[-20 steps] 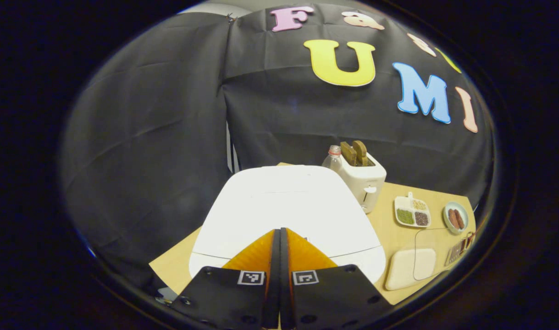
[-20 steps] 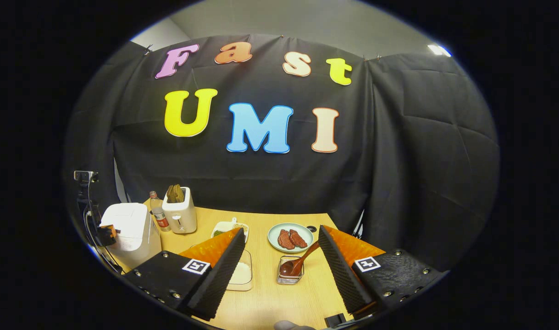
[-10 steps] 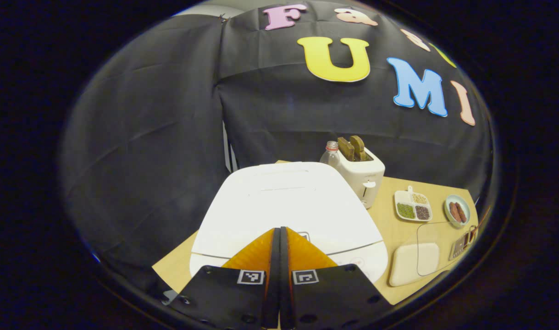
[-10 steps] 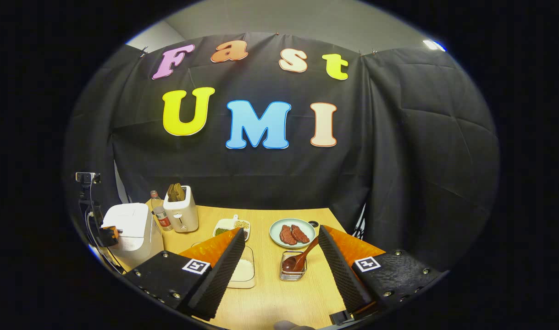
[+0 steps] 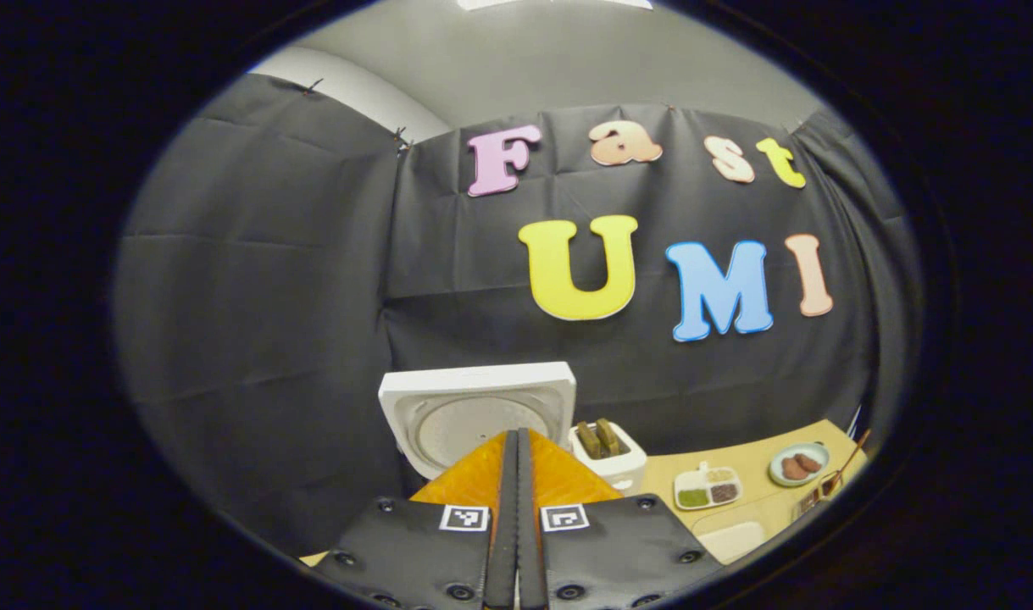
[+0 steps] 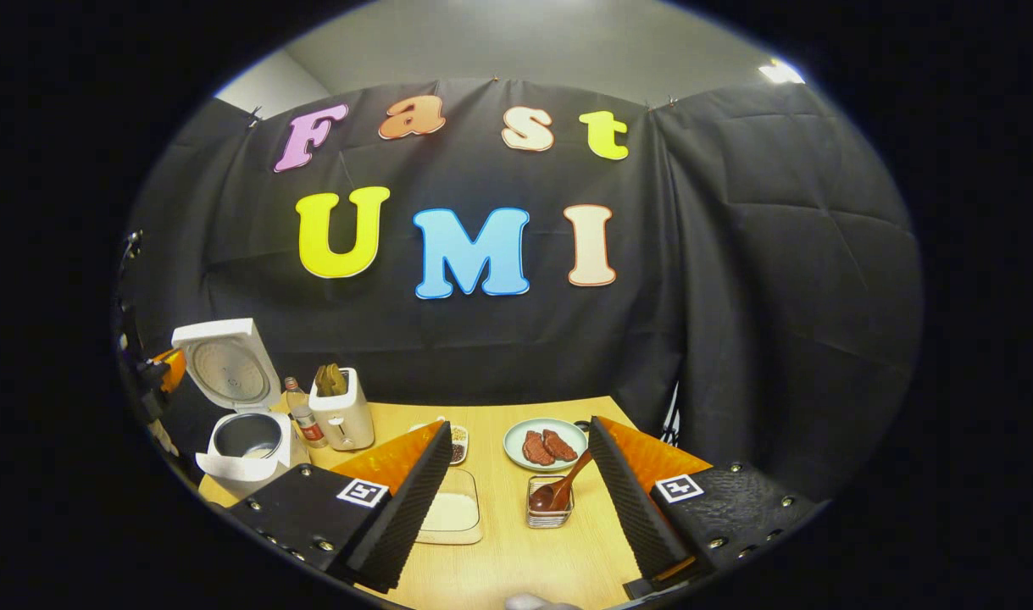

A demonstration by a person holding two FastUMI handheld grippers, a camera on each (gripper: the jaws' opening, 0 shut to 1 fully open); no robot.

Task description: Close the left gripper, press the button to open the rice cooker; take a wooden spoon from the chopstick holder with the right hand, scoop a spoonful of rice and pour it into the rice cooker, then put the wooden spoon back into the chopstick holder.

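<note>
The white rice cooker (image 6: 245,440) stands at the table's left end with its lid (image 6: 226,364) swung up and the dark inner pot showing. In the left gripper view the raised lid (image 5: 478,411) stands just beyond my left gripper (image 5: 517,440), which is shut with nothing in it. The left gripper (image 6: 164,373) also shows left of the lid in the right gripper view. A wooden spoon (image 6: 560,487) leans in the small chopstick holder (image 6: 550,512). A clear container of rice (image 6: 452,512) lies beside it. My right gripper (image 6: 516,500) is open, held above the table in front of the holder.
A white toaster (image 6: 342,415) with bread slices and a bottle (image 6: 300,415) stand right of the cooker. A divided dish of grains (image 5: 707,489) and a plate with meat (image 6: 546,442) sit toward the back of the wooden table (image 6: 516,559).
The rice cooker's lid has sprung open from flat to upright. My left gripper has lifted away and tilted upward, staying shut. My right gripper has barely moved.
</note>
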